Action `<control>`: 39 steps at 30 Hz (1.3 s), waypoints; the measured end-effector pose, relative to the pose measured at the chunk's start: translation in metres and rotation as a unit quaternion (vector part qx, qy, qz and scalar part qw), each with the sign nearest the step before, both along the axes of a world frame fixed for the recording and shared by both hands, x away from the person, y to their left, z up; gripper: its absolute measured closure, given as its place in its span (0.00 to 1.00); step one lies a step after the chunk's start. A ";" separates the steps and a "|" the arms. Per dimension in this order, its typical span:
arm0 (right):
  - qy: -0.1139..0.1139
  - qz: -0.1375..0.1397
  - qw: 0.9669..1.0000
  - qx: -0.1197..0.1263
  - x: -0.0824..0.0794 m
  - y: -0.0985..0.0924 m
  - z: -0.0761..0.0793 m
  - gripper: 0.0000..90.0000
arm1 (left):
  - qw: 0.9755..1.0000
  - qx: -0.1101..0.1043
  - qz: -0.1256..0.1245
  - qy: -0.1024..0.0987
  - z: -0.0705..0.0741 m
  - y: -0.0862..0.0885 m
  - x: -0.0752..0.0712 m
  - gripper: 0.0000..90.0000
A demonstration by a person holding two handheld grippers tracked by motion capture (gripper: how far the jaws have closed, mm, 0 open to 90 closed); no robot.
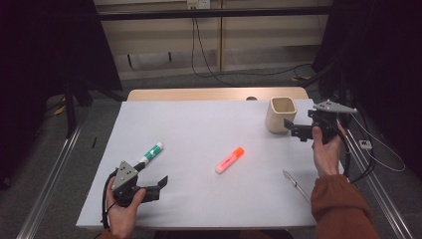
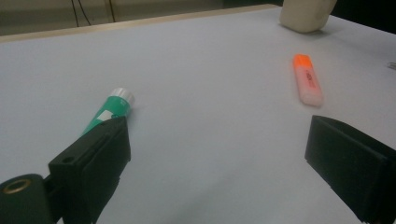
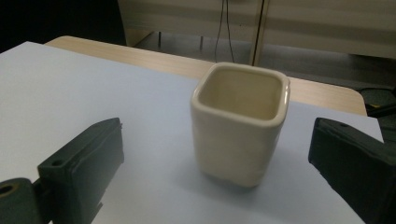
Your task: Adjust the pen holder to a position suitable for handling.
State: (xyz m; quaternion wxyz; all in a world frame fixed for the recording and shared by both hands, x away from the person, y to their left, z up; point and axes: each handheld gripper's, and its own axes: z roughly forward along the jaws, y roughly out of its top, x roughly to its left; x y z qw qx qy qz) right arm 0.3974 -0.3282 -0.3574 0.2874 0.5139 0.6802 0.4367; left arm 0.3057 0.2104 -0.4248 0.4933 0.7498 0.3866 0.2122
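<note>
The white table is matte and smooth, with wide bare room mid-sheet. At two o'clock stands the square, glazed cream cup, upright and near the far edge; its base is hidden from above by my right gripper, jaws apart just beside it, not touching. My left gripper, at seven o'clock, gapes too; its jaw hides the tail of the green marker. The orange highlighter lies at centre, and a thin pen at four o'clock is partly hidden by my sleeve.
</note>
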 end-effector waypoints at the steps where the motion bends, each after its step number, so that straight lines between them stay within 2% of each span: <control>1: 0.002 0.000 1.000 0.001 0.007 -0.002 0.001 0.04 | 1.000 -0.002 0.000 0.000 0.000 0.000 0.000 0.07; 4: 0.008 -0.003 1.000 -0.001 0.027 -0.006 0.005 0.09 | 1.000 -0.002 0.000 0.003 0.000 0.000 0.002 0.07; 5: 0.008 -0.003 1.000 -0.001 0.027 -0.006 0.005 0.09 | 1.000 -0.003 0.000 0.004 0.000 0.000 0.003 0.07; 7: 0.021 -0.005 1.000 -0.002 0.046 -0.011 0.008 0.12 | 1.000 -0.004 -0.001 0.005 -0.001 0.000 0.003 0.07; 10: 0.034 0.001 0.999 -0.007 0.063 -0.014 0.008 0.09 | 1.000 -0.003 -0.002 0.009 -0.001 0.002 0.004 0.07; 11: 0.034 0.001 0.999 -0.007 0.063 -0.014 0.008 0.09 | 1.000 -0.005 -0.002 0.008 -0.002 0.002 0.004 0.07; 13: 0.052 0.005 0.998 -0.024 0.078 -0.015 0.005 0.16 | 1.000 -0.007 0.000 0.012 -0.003 0.001 0.007 0.07; 15: 0.067 0.001 0.997 -0.024 0.087 -0.018 0.001 0.18 | 1.000 -0.006 -0.002 0.018 -0.005 0.002 0.010 0.07; 16: 0.067 0.001 0.997 -0.024 0.087 -0.018 0.001 0.18 | 1.000 -0.006 -0.002 0.018 -0.005 0.002 0.010 0.07; 17: 0.079 -0.006 0.997 -0.022 0.095 -0.021 -0.003 0.22 | 1.000 -0.008 -0.002 0.021 -0.005 0.002 0.010 0.07; 18: 0.079 -0.006 0.997 -0.022 0.095 -0.021 -0.003 0.22 | 1.000 -0.011 0.001 0.023 -0.005 0.003 0.011 0.07; 19: 0.071 -0.005 0.997 -0.020 0.100 -0.024 -0.005 0.36 | 1.000 -0.012 0.001 0.024 -0.005 0.003 0.011 0.07; 20: 0.074 -0.003 0.997 -0.016 0.103 -0.024 -0.006 0.39 | 1.000 -0.014 0.000 0.025 -0.005 0.003 0.011 0.07; 22: 0.094 -0.002 0.995 -0.024 0.108 -0.024 -0.011 0.41 | 1.000 -0.015 -0.003 0.026 -0.005 0.004 0.011 0.07; 24: 0.107 0.005 0.994 -0.024 0.112 -0.023 -0.016 0.51 | 1.000 -0.014 -0.006 0.027 -0.005 0.004 0.011 0.07; 25: 0.107 0.005 0.994 -0.024 0.112 -0.023 -0.016 0.51 | 1.000 -0.015 -0.007 0.027 -0.005 0.004 0.011 0.07; 26: 0.116 0.003 0.993 -0.022 0.114 -0.022 -0.019 0.55 | 0.999 -0.016 -0.007 0.027 -0.005 0.003 0.011 0.07; 31: 0.130 -0.004 0.991 -0.023 0.119 -0.019 -0.023 0.57 | 1.000 -0.014 -0.010 0.026 -0.005 0.004 0.009 0.07; 35: 0.143 -0.012 0.989 -0.039 0.122 -0.017 -0.025 0.59 | 0.999 -0.018 -0.010 0.030 -0.005 0.004 0.009 0.07; 37: 0.145 -0.014 0.989 -0.037 0.123 -0.019 -0.027 0.68 | 0.999 -0.015 -0.012 0.030 -0.005 0.005 0.009 0.07; 38: 0.151 -0.015 0.988 -0.032 0.123 -0.020 -0.028 0.71 | 0.999 -0.015 -0.012 0.030 -0.005 0.005 0.009 0.07; 39: 0.157 -0.019 0.987 -0.038 0.124 -0.021 -0.029 0.76 | 0.999 -0.015 -0.012 0.031 -0.005 0.005 0.009 0.07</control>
